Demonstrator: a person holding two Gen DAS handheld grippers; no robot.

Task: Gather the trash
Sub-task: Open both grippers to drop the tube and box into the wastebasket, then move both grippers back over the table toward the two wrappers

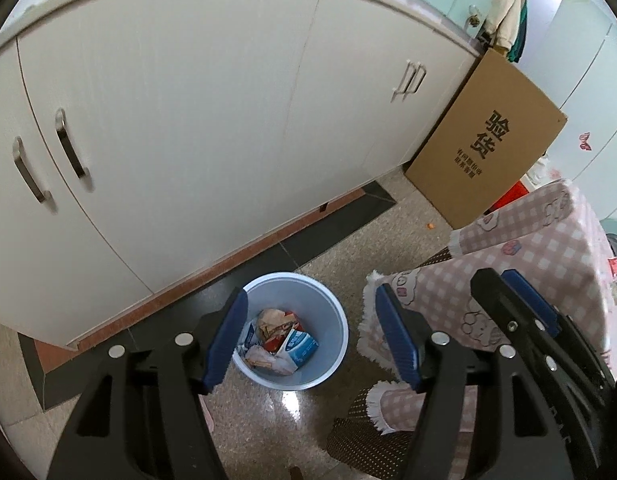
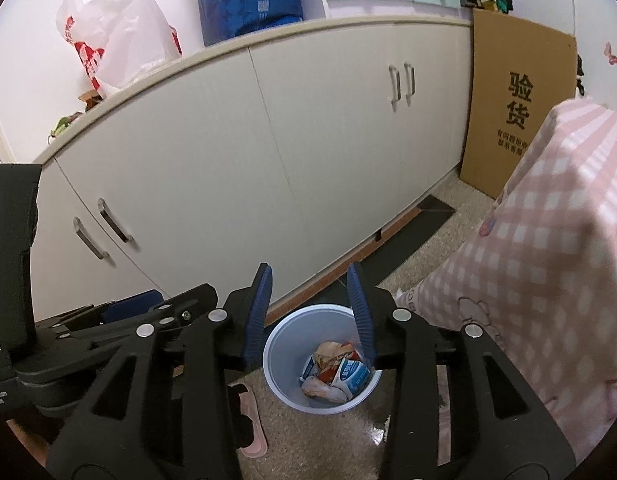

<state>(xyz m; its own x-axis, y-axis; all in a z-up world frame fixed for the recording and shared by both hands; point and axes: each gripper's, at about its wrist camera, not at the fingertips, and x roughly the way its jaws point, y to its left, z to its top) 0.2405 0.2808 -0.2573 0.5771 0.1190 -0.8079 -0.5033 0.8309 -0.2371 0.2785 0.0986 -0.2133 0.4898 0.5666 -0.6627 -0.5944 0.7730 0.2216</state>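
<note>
A pale blue bin [image 1: 332,312] stands on the speckled floor in front of a white cabinet; it also shows in the right wrist view [image 2: 280,364]. Inside it lie crumpled wrappers and a blue and white carton [image 1: 302,346], seen too in the right wrist view [image 2: 350,376]. My left gripper [image 1: 312,320] is open and empty, held above the bin. My right gripper [image 2: 310,300] is open and empty, also above the bin. The right gripper shows at the right of the left wrist view [image 1: 504,280], and the left gripper's body shows at the left of the right wrist view.
A long white cabinet [image 1: 188,100] runs behind the bin. A flat cardboard box [image 1: 488,140] leans at its right end. A table with a pink checked cloth [image 2: 548,248] stands right of the bin. A pink slipper [image 2: 252,428] lies on the floor. Bags sit on the cabinet top [image 2: 108,28].
</note>
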